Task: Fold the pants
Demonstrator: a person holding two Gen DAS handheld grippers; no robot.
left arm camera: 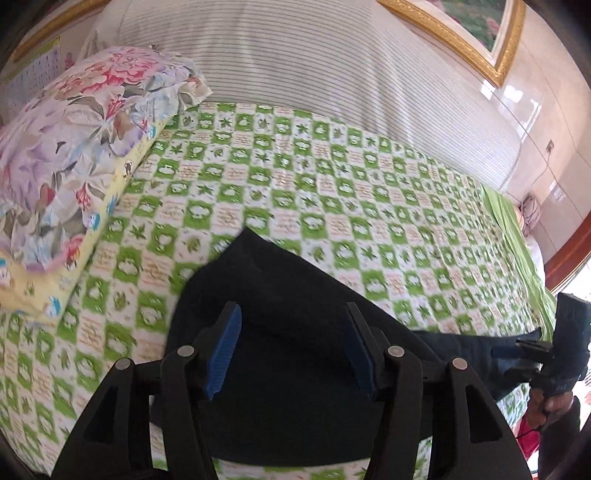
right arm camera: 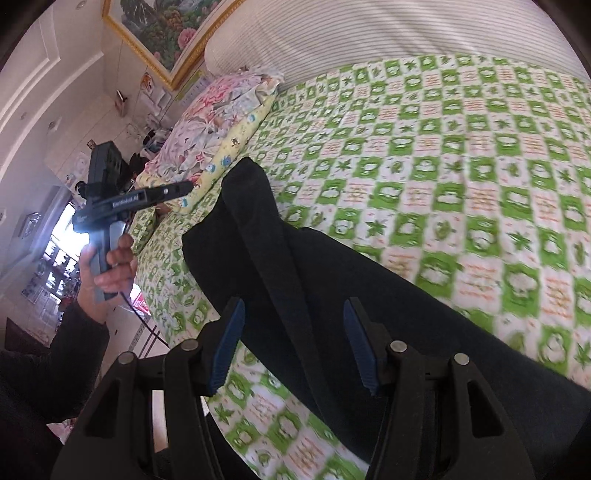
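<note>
Dark pants [left arm camera: 295,295] lie on the green-and-white checked bedsheet [left arm camera: 332,177], folded lengthwise with one end toward the pillows. My left gripper [left arm camera: 291,308] hovers over that end, its blue pads apart with nothing pressed between them. In the right wrist view the pants [right arm camera: 332,288] run from the pillow side down to the lower right. My right gripper [right arm camera: 293,302] stands open above their middle, gripping nothing. A hand [right arm camera: 110,266] holds the left gripper [right arm camera: 186,187] off the bed's left edge. The right gripper [left arm camera: 517,349] shows at the far right of the left wrist view.
A floral pillow [left arm camera: 74,147] on a yellow one lies at the head of the bed, beside a striped cushioned headboard [left arm camera: 295,55]. A gold-framed picture [left arm camera: 461,33] hangs above. The bed's edge drops to the floor [right arm camera: 125,332] on the left.
</note>
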